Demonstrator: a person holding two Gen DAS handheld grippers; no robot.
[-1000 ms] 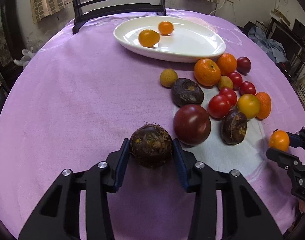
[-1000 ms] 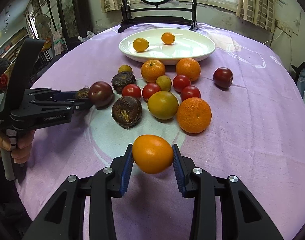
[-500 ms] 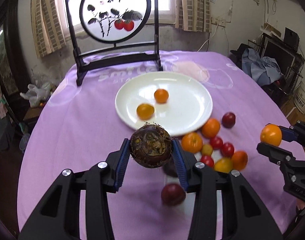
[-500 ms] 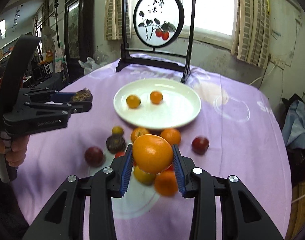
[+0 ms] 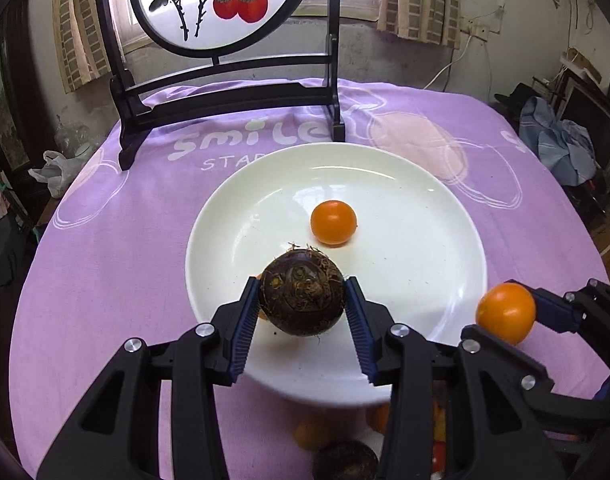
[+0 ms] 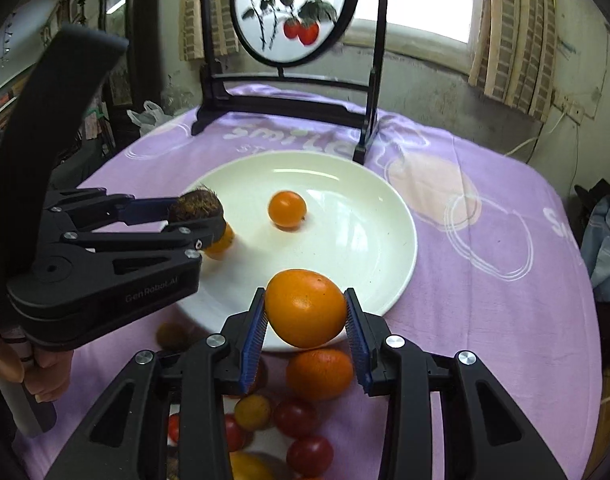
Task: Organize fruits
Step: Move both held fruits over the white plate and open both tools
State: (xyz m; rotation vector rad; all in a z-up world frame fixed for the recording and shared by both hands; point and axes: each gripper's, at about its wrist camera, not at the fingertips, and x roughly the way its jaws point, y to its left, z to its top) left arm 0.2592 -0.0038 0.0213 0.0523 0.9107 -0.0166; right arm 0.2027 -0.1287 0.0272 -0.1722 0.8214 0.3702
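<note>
My left gripper [image 5: 301, 306] is shut on a dark brown hairy round fruit [image 5: 301, 294] and holds it above the near part of the white plate [image 5: 445, 216]. My right gripper [image 6: 305, 312] is shut on an orange fruit [image 6: 305, 307] above the plate's [image 6: 369, 216] near rim. It also shows in the left wrist view [image 5: 506, 313]. One small orange tomato [image 5: 333, 222] lies on the plate. A second one [image 6: 221, 242] is partly hidden behind the left gripper [image 6: 193, 216].
Several red tomatoes [image 6: 295, 416], a mandarin [image 6: 319, 374] and a yellow fruit [image 6: 252, 412] lie on the purple cloth [image 5: 105, 272] in front of the plate. A black framed round screen [image 5: 225, 4] stands behind the plate.
Both grippers have moved forward with their fruits, from above the fruit pile to above the plate's near part. Both stay shut.
</note>
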